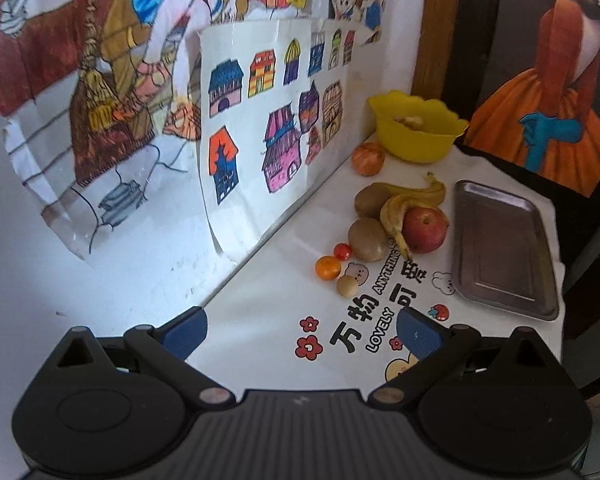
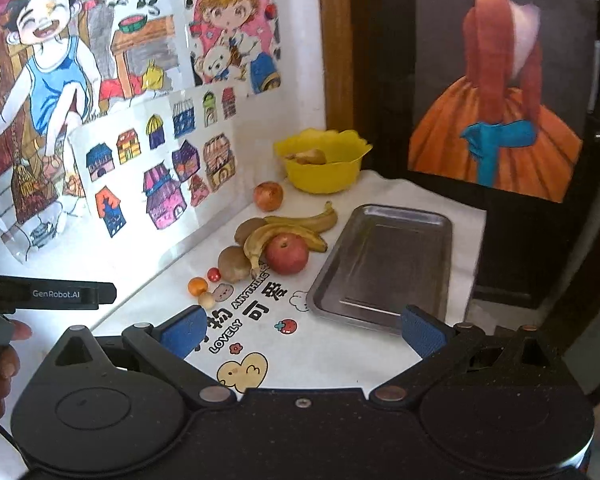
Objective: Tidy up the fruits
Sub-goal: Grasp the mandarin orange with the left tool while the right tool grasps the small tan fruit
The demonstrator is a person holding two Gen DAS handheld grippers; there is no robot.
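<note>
Left wrist view: left gripper [image 1: 302, 330] hovers over the near part of the white table cover [image 1: 260, 332], blue pads spread wide, nothing between them. Right wrist view: right gripper [image 2: 302, 330] likewise wide open and empty, over the near edge of the cover, its right pad just in front of the metal tray [image 2: 384, 260].

Fruits sit in a loose line along the wall-side edge. Far corner: yellow bowl [image 2: 320, 176] with a pale fruit piece inside, can't tell which kind. Just in front of it, a small reddish apple [image 2: 268, 196] alone by the wall. Next, a cluster: two bananas [image 2: 300, 224], one curved over the big red apple [image 2: 287, 254], touching it. Two kiwis [image 2: 234, 264] sit on the wall side of the bananas, one behind the other. Nearer still: a cherry tomato [image 2: 213, 274], a small orange [image 2: 197, 286] and a pale round fruit [image 2: 207, 300], close together, touching or nearly so.

Tray is empty, lying flat along the edge of the cover away from the wall, beside the red apple but apart from it.

Drawings of houses [image 1: 268, 120] and cartoon figures are taped on the wall. A painting of a figure in an orange dress [image 2: 496, 92] stands behind the far edge. Right wrist view also shows the left gripper's black body at the left edge, labelled GenRobot.AI, with a hand [image 2: 0, 360] below it.
</note>
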